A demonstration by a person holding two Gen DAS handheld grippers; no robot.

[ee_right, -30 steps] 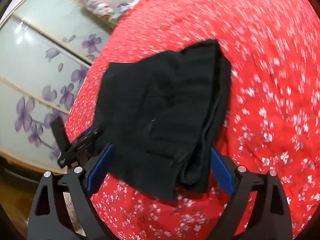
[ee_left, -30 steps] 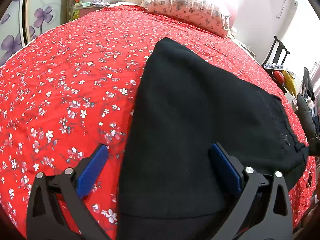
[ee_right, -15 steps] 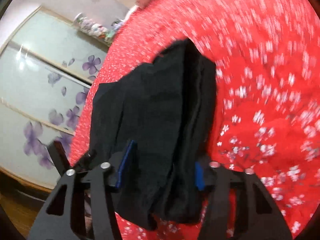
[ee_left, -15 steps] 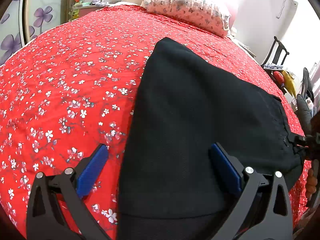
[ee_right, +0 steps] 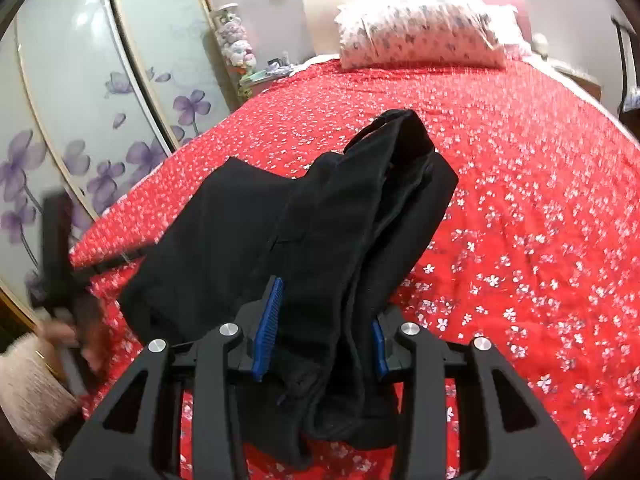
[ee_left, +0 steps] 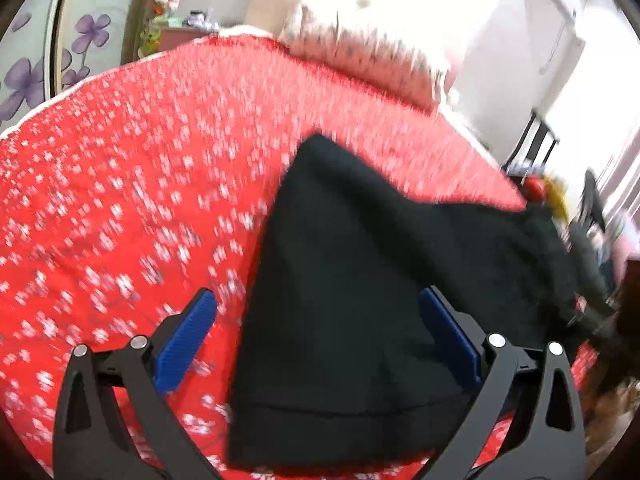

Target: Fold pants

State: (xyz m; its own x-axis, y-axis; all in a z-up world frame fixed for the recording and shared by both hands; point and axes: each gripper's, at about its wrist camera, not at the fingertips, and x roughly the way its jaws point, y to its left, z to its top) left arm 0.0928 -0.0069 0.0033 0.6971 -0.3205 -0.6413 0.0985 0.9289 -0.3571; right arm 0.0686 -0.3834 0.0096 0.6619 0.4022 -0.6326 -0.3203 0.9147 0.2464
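- Black pants (ee_left: 360, 300) lying on a red floral bedspread (ee_left: 120, 200), hem edge nearest the left wrist camera.
- Left gripper (ee_left: 318, 334) with blue-padded fingers (ee_left: 188, 340) spread wide, one pad over bare bedspread, the other over the cloth; contact with the fabric not determinable, left view smeared by motion blur.
- Right gripper (ee_right: 322, 330) pressed in on a bunched end of the pants (ee_right: 320, 232), blue pads (ee_right: 268, 324) against thick folds on both sides, the held end raised off the bedspread (ee_right: 520, 200).
- Right wrist view only: fabric doubled into several layers at the clamped end, a rounded fold standing up at the far tip, a flat panel trailing toward the wardrobe side.
- Right wrist view only: sliding wardrobe doors (ee_right: 80, 120) with purple flower print, a floral pillow (ee_right: 420, 40) sharp at the head of the bed, and what appears to be the left gripper's dark frame, blurred, at the left edge.
- Left wrist view only: hem seam across the near edge of the cloth, a dark chair frame (ee_left: 536, 144) past the far corner of the bed, pillow (ee_left: 372, 64) washed out by glare.
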